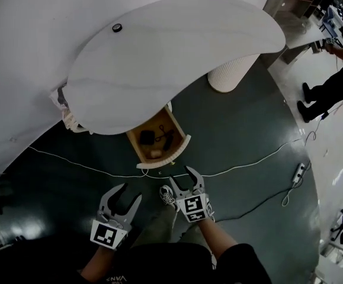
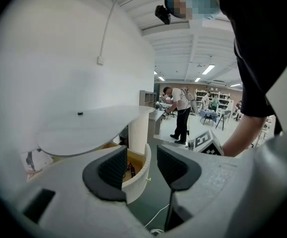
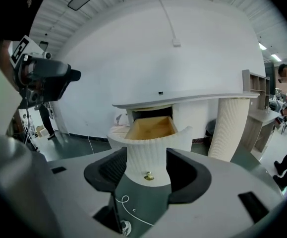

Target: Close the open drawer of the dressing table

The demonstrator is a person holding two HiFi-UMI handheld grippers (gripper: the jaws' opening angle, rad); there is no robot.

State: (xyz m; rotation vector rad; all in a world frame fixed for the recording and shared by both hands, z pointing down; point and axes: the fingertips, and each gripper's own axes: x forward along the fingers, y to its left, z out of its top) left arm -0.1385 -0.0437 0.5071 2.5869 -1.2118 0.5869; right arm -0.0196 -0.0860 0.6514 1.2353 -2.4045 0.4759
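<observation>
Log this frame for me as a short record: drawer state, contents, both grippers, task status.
drawer: open, pulled out from under the white tabletop
contents: dark items, too small to name
left gripper: jaws apart, empty, short of the drawer
right gripper: jaws apart, empty, lined up with the drawer's knob, not touching
task status: drawer not yet pushed in
</observation>
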